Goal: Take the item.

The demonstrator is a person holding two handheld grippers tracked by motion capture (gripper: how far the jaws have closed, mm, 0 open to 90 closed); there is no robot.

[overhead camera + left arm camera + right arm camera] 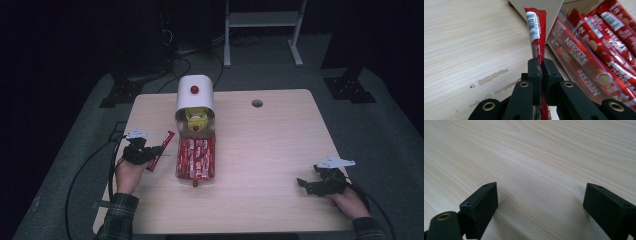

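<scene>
Left gripper (541,65) clamping a red sachet (537,32) beside the dispenser (195,135).
The sachet is sticking up above the table (270,150), just left of the dispenser's tray; the right gripper (540,202) is resting wide apart, holding nothing.

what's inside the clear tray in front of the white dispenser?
The clear tray holds red Nescafe stick packets lying side by side along its length. A yellow object sits in the white dispenser mouth behind them. Anything beneath the packets is covered.
</scene>
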